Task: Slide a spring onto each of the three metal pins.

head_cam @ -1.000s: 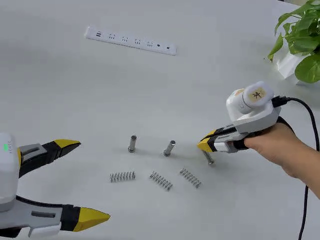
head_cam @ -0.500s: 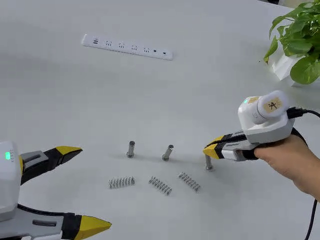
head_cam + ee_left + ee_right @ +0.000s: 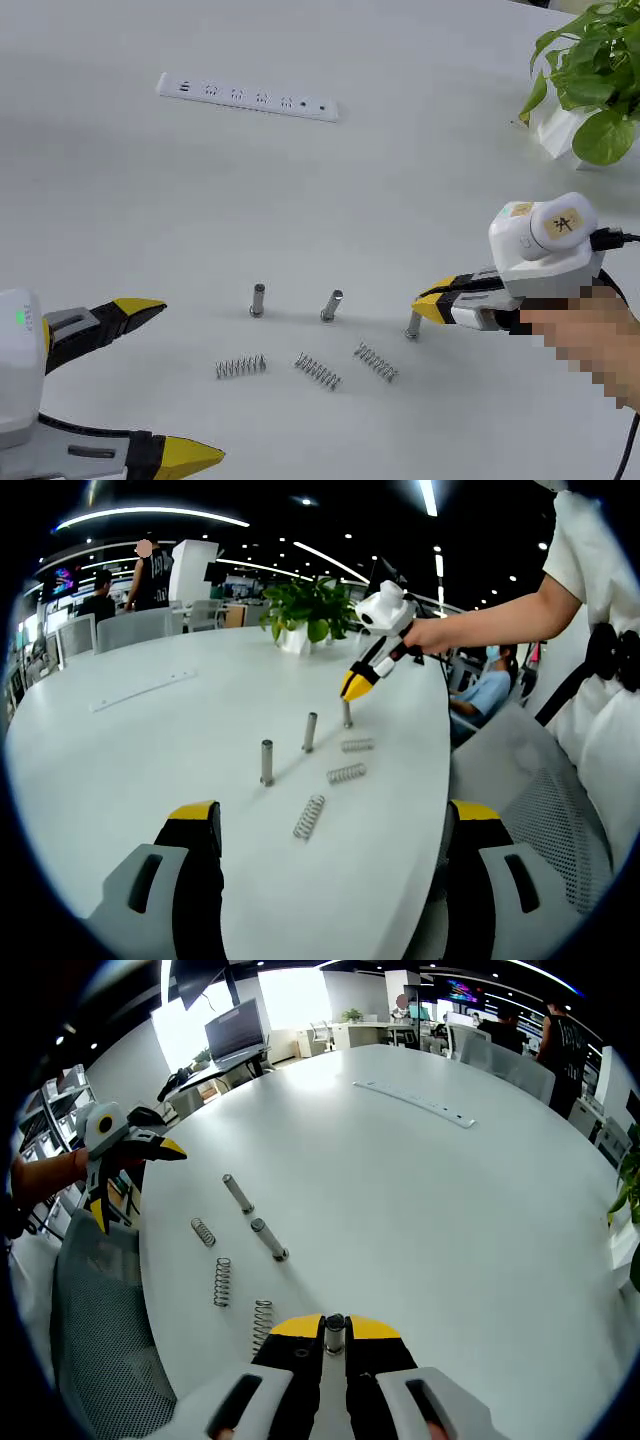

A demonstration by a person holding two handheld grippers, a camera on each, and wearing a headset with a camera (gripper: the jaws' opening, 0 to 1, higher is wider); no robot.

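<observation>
Only one clear label: a tan sticker (image 3: 563, 222) sat on the round white top of the right gripper (image 3: 425, 303), with one dark handwritten character on it, possibly "大" or "木"; the strokes were too blurred to settle which. A second, smaller tan sticker (image 3: 520, 210) sat just beside it on the same white housing, its mark too small to read. Bright coloured wall screens (image 3: 463, 988) in the room behind the table carried graphics in the right gripper view, and another screen (image 3: 62, 580) glowed in the left gripper view; nothing on them could be read.
</observation>
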